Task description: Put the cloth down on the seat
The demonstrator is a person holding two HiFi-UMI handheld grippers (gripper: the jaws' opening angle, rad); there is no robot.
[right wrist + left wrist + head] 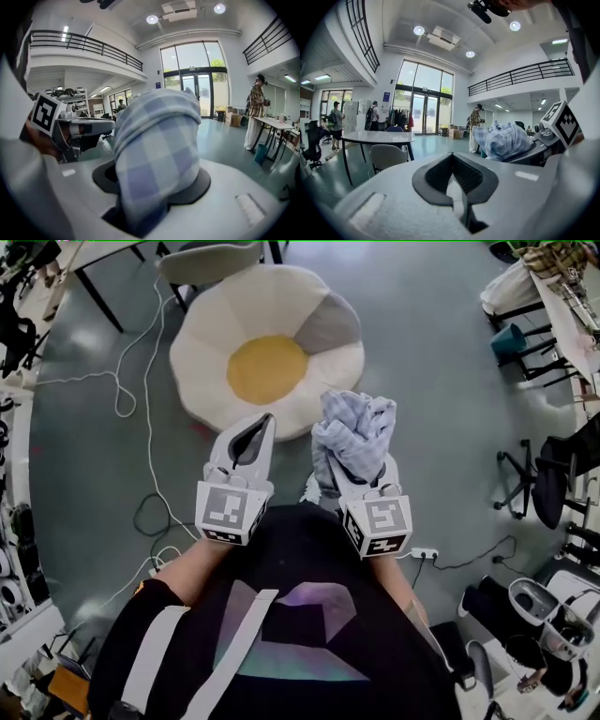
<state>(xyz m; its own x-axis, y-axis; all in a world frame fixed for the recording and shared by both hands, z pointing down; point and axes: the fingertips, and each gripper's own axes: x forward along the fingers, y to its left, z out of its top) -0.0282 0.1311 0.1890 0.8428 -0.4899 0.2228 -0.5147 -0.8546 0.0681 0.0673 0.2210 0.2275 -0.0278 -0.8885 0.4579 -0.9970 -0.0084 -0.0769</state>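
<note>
Head view: right hand-held gripper (pixel 350 463) clamps a bunched cloth (pixel 356 430) draped over its jaws. Left hand-held gripper (pixel 263 425) is closed and empty, near the seat (pixel 272 310).

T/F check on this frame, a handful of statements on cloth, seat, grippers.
1. The right gripper grips the cloth. True.
2. The cloth lies on the seat. False: it is bunched up in the right gripper, not laid down.
3. The left gripper holds nothing. True.
4. The seat's centre is blue. False: it is yellow, with white petals and one grey one around it.
5. A white cable lies on the floor left of the seat. True.
</note>
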